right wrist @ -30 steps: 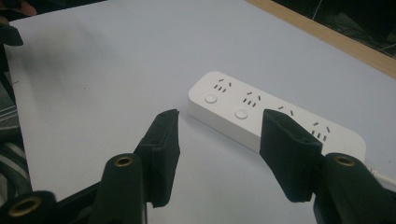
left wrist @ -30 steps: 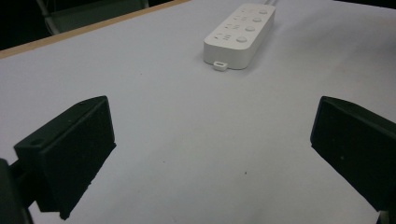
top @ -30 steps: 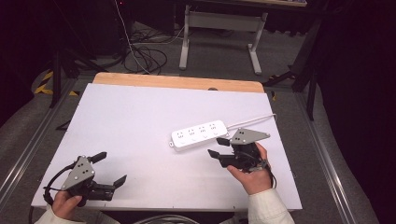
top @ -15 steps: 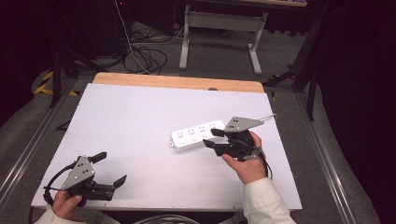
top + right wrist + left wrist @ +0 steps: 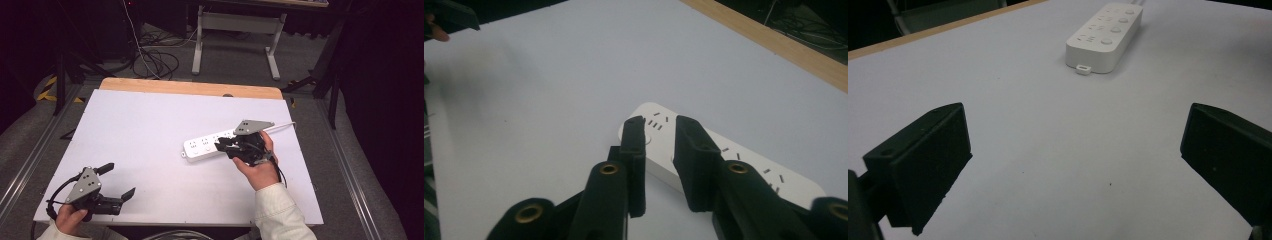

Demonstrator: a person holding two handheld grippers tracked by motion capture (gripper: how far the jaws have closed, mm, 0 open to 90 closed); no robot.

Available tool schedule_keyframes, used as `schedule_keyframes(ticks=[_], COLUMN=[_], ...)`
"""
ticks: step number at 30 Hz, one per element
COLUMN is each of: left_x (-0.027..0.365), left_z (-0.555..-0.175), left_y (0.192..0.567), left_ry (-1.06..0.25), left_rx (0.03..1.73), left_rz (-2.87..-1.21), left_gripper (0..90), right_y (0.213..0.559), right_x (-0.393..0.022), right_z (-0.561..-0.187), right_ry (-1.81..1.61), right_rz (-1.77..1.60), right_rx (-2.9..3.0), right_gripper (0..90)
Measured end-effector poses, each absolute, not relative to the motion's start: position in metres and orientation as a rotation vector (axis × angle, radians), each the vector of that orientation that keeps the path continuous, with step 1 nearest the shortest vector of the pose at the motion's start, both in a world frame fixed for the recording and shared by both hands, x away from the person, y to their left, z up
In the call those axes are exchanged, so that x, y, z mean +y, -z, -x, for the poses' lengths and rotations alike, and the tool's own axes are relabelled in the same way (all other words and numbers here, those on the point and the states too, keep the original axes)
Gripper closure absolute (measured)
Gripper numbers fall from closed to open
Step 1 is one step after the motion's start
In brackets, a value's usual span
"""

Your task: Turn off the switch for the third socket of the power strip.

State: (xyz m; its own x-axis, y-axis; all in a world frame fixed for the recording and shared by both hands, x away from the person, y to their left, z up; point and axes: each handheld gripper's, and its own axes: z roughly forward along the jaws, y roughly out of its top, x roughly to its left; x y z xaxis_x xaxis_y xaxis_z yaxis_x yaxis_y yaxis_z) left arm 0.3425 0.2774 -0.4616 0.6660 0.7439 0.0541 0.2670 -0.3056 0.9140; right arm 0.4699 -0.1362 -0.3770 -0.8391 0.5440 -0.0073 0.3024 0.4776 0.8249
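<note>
A white power strip (image 5: 205, 146) lies at an angle on the white table (image 5: 150, 130), right of centre, and also appears in the left gripper view (image 5: 1105, 37). My right gripper (image 5: 223, 145) hovers over the strip's right half, its jaws a narrow gap apart with nothing held between them. In the right gripper view the gripper (image 5: 661, 125) points down at the power strip (image 5: 749, 165) beside its sockets; I cannot tell if it touches. My left gripper (image 5: 119, 180) rests near the front left corner, wide open and empty (image 5: 1073, 165).
The strip's thin cable (image 5: 281, 125) trails off toward the table's right edge. A wooden strip (image 5: 190, 89) borders the far edge. Beyond it stand a desk frame (image 5: 235, 30) and loose cables (image 5: 155, 55) on the floor.
My right gripper has moved forward and left, from beside the power strip's near right end to over the strip itself. The left gripper has stayed put.
</note>
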Motion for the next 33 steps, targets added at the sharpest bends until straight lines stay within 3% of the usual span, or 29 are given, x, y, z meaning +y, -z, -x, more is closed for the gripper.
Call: schedule_keyframes(ticks=[6,33], left_x=[0.279,0.279], left_z=[-0.341,-0.34], left_y=[0.462,0.462], left_ry=[-0.591,-0.583], left_rx=[0.804,0.802], left_rz=[-1.87,-1.865], left_gripper=[0.3,0.3], right_y=[0.379,0.419], right_x=[-0.126,-0.095], right_z=[-0.477,-0.524], right_ry=[-1.213,-1.06], right_rz=[-0.68,-0.781], right_rx=[2.468,2.538], right_gripper=[90.0,90.0])
